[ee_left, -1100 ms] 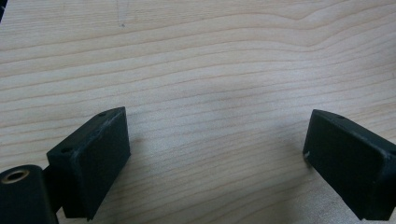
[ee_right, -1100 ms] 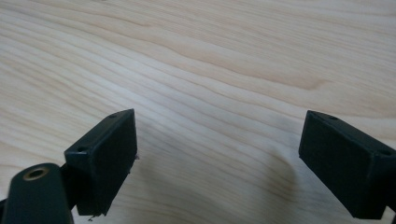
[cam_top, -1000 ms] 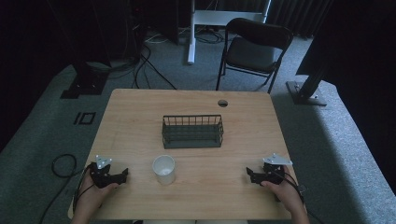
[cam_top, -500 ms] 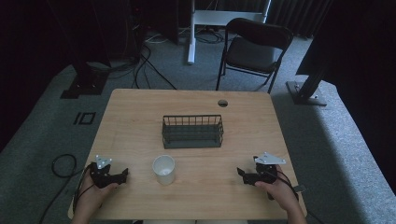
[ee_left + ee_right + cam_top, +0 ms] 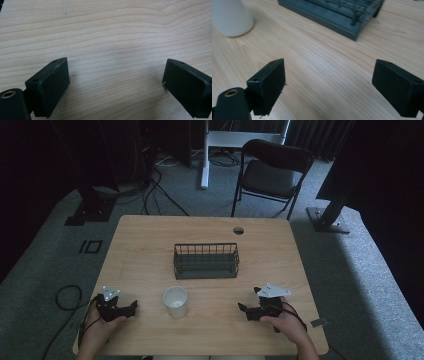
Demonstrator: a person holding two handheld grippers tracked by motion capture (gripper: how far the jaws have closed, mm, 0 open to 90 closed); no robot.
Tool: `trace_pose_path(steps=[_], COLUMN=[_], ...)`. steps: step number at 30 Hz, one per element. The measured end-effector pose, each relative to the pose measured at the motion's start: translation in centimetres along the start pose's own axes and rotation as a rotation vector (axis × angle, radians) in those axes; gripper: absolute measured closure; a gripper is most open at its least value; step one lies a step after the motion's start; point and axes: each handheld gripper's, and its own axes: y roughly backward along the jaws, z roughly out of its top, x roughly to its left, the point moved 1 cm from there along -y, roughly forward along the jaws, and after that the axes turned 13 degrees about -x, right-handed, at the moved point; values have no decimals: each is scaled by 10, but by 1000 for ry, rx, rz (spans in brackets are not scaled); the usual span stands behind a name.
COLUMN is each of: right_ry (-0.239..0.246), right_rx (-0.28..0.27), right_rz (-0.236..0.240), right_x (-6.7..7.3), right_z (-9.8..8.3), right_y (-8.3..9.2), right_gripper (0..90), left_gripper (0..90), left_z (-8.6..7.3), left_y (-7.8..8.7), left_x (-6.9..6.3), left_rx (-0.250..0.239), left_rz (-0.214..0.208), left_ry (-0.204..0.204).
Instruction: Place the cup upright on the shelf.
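Observation:
A white cup (image 5: 175,301) stands upright on the wooden table (image 5: 210,227), near its front and left of centre. Behind it sits a dark wire basket (image 5: 206,261), with nothing visible inside. My left gripper (image 5: 131,306) rests open at the front left, its jaws pointing right at the cup a short way off; in the left gripper view (image 5: 116,83) nothing but bare wood lies between them. My right gripper (image 5: 246,309) is open at the front right, pointing left. Its own view (image 5: 329,86) has the cup (image 5: 230,17) at top left and the basket (image 5: 342,15) ahead.
A round cable hole (image 5: 238,230) pierces the table near its far edge. A black folding chair (image 5: 272,172) stands on the grey carpet beyond the table. Cables (image 5: 65,295) lie on the floor to the left, and stand bases sit at both sides.
My right gripper has slid left along the front of the table, toward the cup. The left gripper, the cup and the basket have stayed put.

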Motion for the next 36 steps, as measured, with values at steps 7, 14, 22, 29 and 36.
trace_pose_path(steps=[7, 14, 22, 29, 36], right_ry=[15, 30, 52, 72, 84], right_rx=[0, 3, -3, -3, -14], right_rz=[39, 99, 140, 164, 203], right_x=[10, 25, 37, 46, 58], right_z=[4, 8, 13, 16, 20], right_y=[-11, -24, -35, -43, -50], right_gripper=[112, 112, 113, 113, 117], left_gripper=[76, 76, 76, 76, 76], left_z=[0, 0, 0, 0, 0], left_y=[0, 0, 0, 0, 0], left_x=[0, 0, 0, 0, 0], left_rx=[0, 0, -1, 0, 0], left_rz=[0, 0, 0, 0, 0], left_ry=[0, 0, 0, 0, 0])
